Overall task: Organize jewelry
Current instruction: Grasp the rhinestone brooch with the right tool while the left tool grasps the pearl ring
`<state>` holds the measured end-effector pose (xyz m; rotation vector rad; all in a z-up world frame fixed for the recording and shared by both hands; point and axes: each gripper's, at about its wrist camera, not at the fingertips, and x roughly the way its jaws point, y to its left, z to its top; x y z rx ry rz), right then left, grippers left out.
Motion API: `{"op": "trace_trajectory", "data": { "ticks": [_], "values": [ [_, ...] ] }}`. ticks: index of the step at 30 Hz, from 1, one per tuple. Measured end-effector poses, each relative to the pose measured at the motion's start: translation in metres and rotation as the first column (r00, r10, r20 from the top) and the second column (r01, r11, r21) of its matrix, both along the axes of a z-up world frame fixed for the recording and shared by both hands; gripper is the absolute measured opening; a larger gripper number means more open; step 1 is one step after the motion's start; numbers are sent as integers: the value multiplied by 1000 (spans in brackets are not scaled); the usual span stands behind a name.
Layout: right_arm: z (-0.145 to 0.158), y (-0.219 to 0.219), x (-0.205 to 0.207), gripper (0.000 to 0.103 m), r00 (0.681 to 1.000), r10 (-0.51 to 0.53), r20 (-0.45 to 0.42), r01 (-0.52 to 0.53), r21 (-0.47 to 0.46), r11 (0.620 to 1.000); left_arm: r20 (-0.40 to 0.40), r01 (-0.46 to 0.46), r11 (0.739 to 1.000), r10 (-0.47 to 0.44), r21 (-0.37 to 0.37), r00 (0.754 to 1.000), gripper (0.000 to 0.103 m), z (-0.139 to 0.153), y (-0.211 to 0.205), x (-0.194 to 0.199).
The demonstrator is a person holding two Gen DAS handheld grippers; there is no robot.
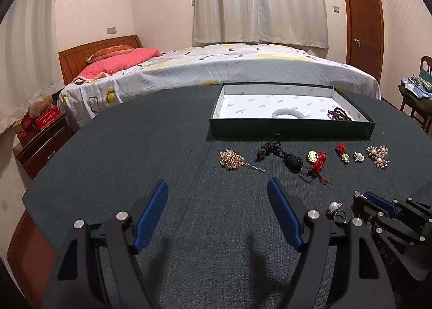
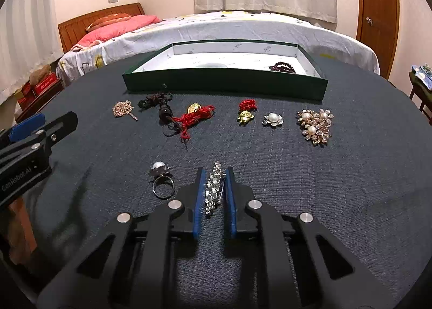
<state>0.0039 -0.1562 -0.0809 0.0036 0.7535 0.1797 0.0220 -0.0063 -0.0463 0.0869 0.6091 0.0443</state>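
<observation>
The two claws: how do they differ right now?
The left claw stands wide open with nothing between its blue pads; the right claw is shut on a rhinestone brooch. The left hovers over bare cloth, the right beside a pearl ring. Both are black, blue-padded.

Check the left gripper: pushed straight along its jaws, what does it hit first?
Probably bare table cloth first: the left gripper is open, tilted downward, nothing between its jaws. Beyond lies the gold pendant; depth unclear.
</observation>
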Motion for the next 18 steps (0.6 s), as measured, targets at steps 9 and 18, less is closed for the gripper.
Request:
{"op": "trace_trajectory", "data": {
  "ticks": [9,18],
  "values": [
    [3,-14,-3,12,1000,3,-9,-3,34,999,-46,19,999,-21,-43,999,74,-8,-8,0],
    [16,-51,-13,12,997,-64,34,62,44,997,-102,89,996,-91,-24,991,74,-15,-44,0]
  ]
}}
